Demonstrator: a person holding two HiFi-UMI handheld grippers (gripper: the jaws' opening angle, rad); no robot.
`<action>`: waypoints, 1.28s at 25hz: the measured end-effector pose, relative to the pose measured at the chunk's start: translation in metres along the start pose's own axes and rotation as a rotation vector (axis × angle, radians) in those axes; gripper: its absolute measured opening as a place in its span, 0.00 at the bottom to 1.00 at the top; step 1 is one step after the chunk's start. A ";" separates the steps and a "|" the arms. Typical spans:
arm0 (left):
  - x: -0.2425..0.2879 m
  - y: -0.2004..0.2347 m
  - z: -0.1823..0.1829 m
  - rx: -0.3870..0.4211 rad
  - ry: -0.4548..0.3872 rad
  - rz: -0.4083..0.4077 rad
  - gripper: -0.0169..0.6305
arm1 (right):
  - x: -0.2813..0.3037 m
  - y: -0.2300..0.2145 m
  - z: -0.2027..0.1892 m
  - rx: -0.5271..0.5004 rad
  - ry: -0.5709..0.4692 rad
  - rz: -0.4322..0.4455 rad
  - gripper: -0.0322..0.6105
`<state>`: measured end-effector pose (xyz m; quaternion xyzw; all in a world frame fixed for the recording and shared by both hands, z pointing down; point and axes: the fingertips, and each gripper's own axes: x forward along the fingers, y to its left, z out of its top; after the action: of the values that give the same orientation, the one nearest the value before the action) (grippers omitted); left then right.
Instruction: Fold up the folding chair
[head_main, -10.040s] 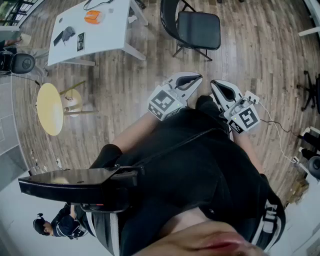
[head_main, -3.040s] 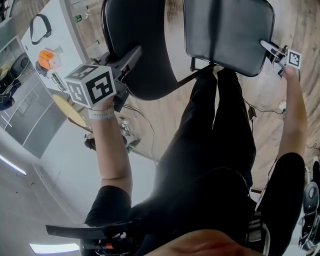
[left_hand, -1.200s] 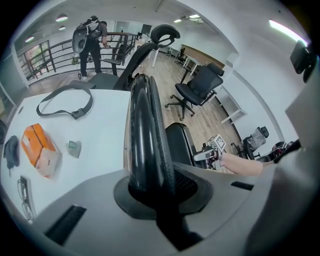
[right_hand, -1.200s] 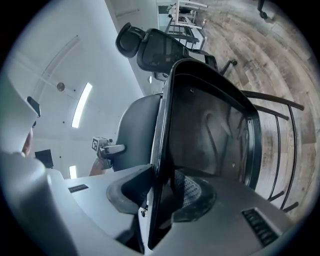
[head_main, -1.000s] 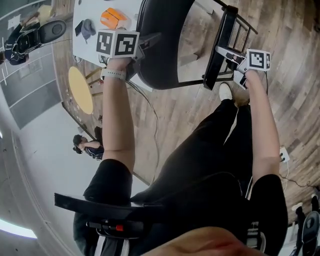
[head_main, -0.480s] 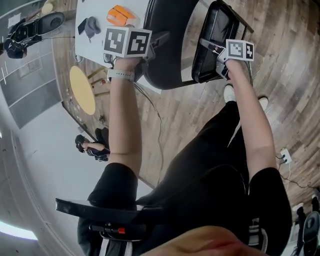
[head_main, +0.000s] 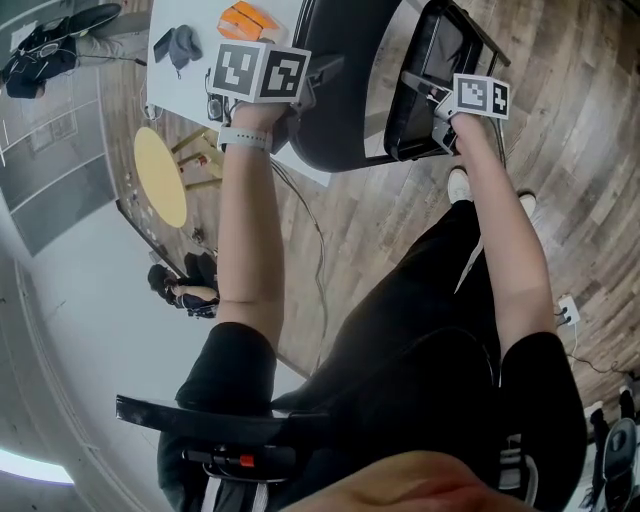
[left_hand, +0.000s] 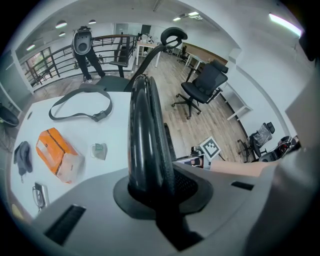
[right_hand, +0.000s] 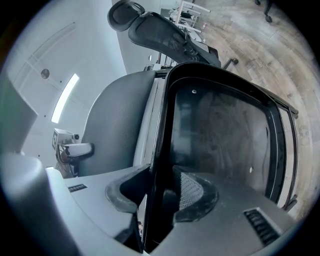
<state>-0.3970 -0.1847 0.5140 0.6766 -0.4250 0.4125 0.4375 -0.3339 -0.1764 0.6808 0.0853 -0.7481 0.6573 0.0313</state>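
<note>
A: Folding chair (head_main: 335, 100): where is it, and what has hold of it?

B: It stands on the wood floor (head_main: 385, 200) right in front of the person, close beside the white tabletop (left_hand: 70, 125). The left claw (left_hand: 152, 192) is clenched on the top edge of the backrest (left_hand: 145, 115). The right claw (right_hand: 162, 200) is clamped on the front rim of the seat (right_hand: 225, 135), which is tipped up steeply, close to the backrest, with its underside facing out.

A: How will it handle?

B: Stiff, I'd judge: a metal frame with firm panels, nothing that gives under a grip. It probably has some weight and may want to tip as it closes, so the hold on the backrest does the steadying. The seat rim looks smooth and glossy, so a claw could slide along it. Taking it mid-rim seems the safest place.

A: And around it?

B: The plank floor may let the chair skid. The tabletop carries an orange box (left_hand: 57, 156) and a looped strap (left_hand: 80, 105), so there is little room behind the backrest on that side. A round yellow stool (head_main: 160, 178) sits near, an office chair (left_hand: 205, 86) stands well apart, and another person (head_main: 185, 285) is off to the left. It looks like an open office with a railing (left_hand: 50, 65) at the far end.
</note>
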 end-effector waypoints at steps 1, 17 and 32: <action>0.000 0.000 0.001 0.000 -0.002 -0.001 0.11 | 0.000 0.000 0.001 -0.006 -0.002 0.001 0.26; -0.122 0.013 0.002 0.055 -0.622 0.241 0.33 | -0.102 0.050 0.029 -0.514 -0.199 -0.163 0.38; -0.170 -0.247 -0.105 0.163 -0.916 0.017 0.33 | -0.264 0.300 -0.092 -1.160 -0.034 -0.024 0.38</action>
<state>-0.2362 0.0138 0.3252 0.8178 -0.5461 0.1067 0.1468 -0.1312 -0.0262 0.3575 0.0733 -0.9853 0.1381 0.0686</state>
